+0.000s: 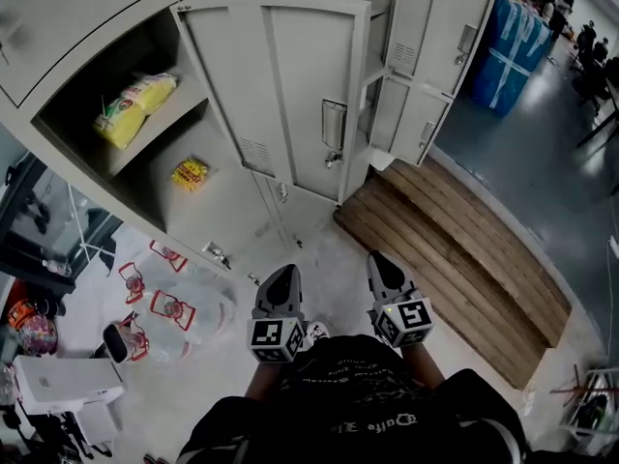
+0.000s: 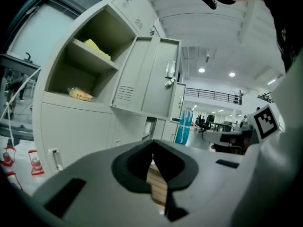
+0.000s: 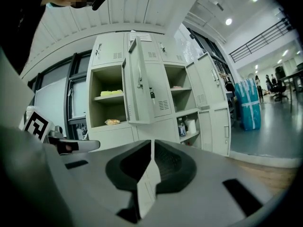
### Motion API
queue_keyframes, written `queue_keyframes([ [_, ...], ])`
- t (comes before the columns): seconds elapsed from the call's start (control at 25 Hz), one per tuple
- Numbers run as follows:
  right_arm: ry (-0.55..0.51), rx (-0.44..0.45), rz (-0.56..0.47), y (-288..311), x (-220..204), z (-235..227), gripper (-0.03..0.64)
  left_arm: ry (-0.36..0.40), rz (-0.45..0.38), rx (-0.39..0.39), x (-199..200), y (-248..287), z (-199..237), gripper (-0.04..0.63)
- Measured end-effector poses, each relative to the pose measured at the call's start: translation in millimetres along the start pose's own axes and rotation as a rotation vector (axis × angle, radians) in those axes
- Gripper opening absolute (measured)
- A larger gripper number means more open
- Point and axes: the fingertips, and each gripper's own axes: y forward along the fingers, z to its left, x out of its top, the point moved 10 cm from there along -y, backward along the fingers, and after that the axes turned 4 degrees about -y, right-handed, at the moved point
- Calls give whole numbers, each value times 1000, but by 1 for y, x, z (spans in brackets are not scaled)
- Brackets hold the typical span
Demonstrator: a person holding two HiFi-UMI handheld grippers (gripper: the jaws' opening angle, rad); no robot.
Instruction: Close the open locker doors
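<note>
1. Approach stage, by my reading: both grippers are held low in front of the lockers (image 1: 58,27), well apart from any door.
2. The left gripper (image 1: 281,276) and right gripper (image 1: 379,262) are each clenched tip to tip, with nothing between.
3. The nearest open door (image 1: 280,95) stands swung out ahead, baring shelves with a yellow bag (image 1: 135,104). More open doors (image 1: 440,37) stand further right, beyond a wooden pallet (image 1: 455,259).
4. Next, I'd judge, a gripper must reach the nearest door's face and push it round to its frame.

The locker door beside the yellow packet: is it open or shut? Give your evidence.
Open: the locker door stands swung outward, leaving the yellow packet inside exposed.
</note>
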Motion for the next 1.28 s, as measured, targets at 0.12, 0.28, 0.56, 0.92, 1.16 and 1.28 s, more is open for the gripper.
queue_keyframes([
  [0.12, -2, -19, -22, 11, 7, -4, 8, -5, -13, -2, 11, 8, 9, 8],
  [0.28, -16, -27, -38, 22, 18, -11, 8, -17, -22, -15, 13, 19, 14, 8],
  [0.56, -20, 106, -45, 51, 43, -25, 101, -10, -28, 13, 25, 38, 13, 8],
  [0.92, -113, 309, -57, 93, 74, -34, 112, -39, -56, 125, 31, 49, 12, 8],
  [1.16, -109, 367, -35, 117, 82, -36, 118, -80, -68, 208, 24, 45, 10, 8],
  [1.28, -93, 399, -21, 124, 79, -41, 118, -86, -75, 253, 22, 41, 9, 8],
])
